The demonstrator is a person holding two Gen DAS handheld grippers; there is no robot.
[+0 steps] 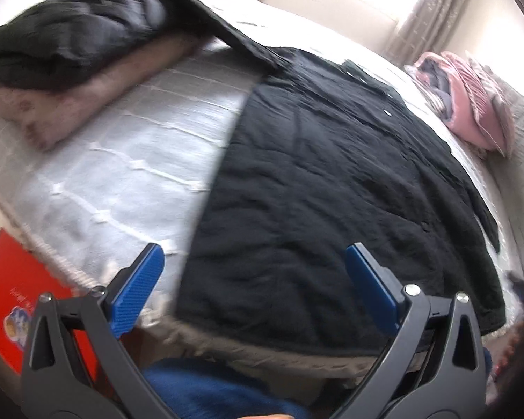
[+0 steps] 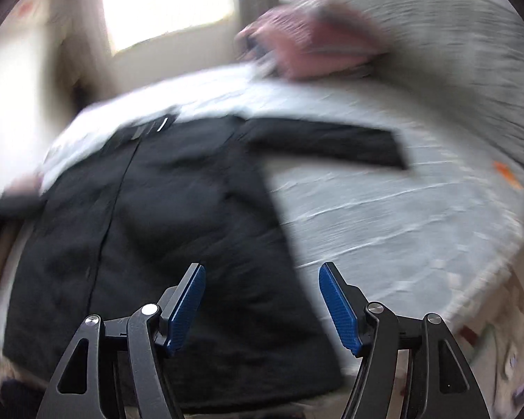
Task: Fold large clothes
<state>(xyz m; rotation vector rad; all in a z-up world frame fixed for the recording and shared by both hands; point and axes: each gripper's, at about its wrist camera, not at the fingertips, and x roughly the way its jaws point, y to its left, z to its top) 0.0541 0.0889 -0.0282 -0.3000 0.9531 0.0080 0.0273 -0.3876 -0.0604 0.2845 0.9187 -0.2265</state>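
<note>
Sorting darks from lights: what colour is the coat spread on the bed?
Black coat; clearest in the left wrist view.

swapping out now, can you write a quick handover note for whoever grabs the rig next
Left tool: open, empty, over the coat's hem.
Right tool: open, empty, near the coat's right edge.
Black coat: spread flat on the bed, one sleeve stretched out sideways.
Done: folded stack sits at the bed's far left corner.
Left: fold the coat, sleeves first. Pink pile looks unsorted.

Left gripper (image 1: pixel 255 262) and right gripper (image 2: pixel 262 279) — black slotted linkage arms, silver pivot screws, ribbed blue pads (image 2: pixel 339 309) — blue trousers (image 1: pixel 206 394).
</note>
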